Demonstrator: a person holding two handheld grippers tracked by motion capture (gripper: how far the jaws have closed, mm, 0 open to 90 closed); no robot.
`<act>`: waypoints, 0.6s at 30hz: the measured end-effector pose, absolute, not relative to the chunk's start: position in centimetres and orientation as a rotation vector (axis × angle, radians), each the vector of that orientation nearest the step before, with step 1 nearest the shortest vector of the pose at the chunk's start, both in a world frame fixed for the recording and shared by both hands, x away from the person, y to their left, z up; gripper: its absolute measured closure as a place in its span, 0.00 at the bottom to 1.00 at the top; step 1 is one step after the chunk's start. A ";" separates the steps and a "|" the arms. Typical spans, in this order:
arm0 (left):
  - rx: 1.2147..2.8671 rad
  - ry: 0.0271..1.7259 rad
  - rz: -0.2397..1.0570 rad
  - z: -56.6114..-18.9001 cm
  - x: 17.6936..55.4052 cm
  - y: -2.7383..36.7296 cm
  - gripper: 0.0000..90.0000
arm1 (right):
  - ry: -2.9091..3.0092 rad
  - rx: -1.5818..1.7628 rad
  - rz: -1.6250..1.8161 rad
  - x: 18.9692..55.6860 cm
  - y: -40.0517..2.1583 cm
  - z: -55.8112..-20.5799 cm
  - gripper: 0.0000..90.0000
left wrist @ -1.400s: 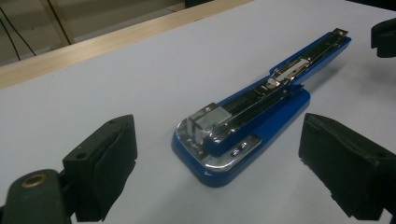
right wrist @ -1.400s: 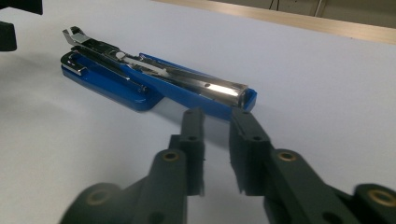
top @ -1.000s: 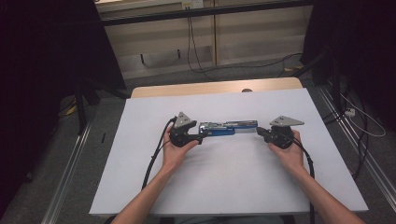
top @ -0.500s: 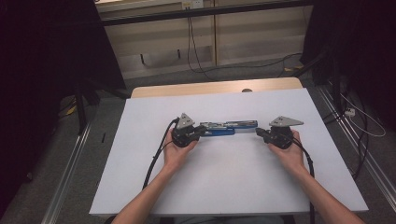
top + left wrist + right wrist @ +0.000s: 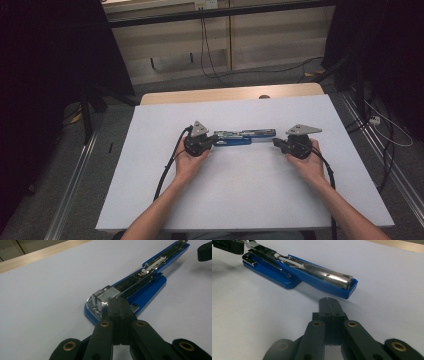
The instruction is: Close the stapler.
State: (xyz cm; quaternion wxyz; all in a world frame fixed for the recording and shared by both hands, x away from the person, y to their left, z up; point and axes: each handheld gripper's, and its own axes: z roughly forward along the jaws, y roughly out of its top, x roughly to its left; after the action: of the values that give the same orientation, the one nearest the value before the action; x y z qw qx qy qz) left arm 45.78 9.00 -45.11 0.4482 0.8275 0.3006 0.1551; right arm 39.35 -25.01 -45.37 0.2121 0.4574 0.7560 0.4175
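From the high view, you have the blue stapler (image 5: 244, 136) lying opened flat on the white sheet of the bench (image 5: 240, 200), between your two hands. Your left hand-held gripper (image 5: 209, 142) is at its left end, and your right hand-held gripper (image 5: 276, 143) is just beside its right end.

In the left gripper view, the jaws have just been closing and are now clenched together. Their tips meet at the metal front of the stapler (image 5: 130, 290), near the staple block (image 5: 106, 296); I cannot tell if they pinch anything there.

In the right gripper view, the jaws are clenched with nothing between them, a little apart from the blue end of the stapler (image 5: 312, 272).

I judge the stapler stiff and rather heavy for its size, hinged in the middle, so it can swing. The metal is slippery; you better take it on the blue plastic sides.
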 end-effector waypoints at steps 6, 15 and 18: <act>2.063 0.742 0.385 -45.2 45.9 8.9 1.00 | 2.105 1.280 1.155 39.5 -25.0 -45.4 1.00; 2.078 0.743 0.386 -45.1 45.8 8.6 1.00 | 2.118 1.324 1.137 39.9 -25.1 -45.5 1.00; 2.092 0.735 0.393 -45.0 45.8 8.6 1.00 | 2.121 1.330 1.115 40.0 -25.2 -45.5 1.00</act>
State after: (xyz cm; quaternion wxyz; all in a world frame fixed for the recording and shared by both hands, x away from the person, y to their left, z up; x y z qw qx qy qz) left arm 45.76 8.55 -45.03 0.4303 0.8387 0.2945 0.1574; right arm 40.04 -25.17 -45.46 0.1992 0.4757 0.7584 0.3986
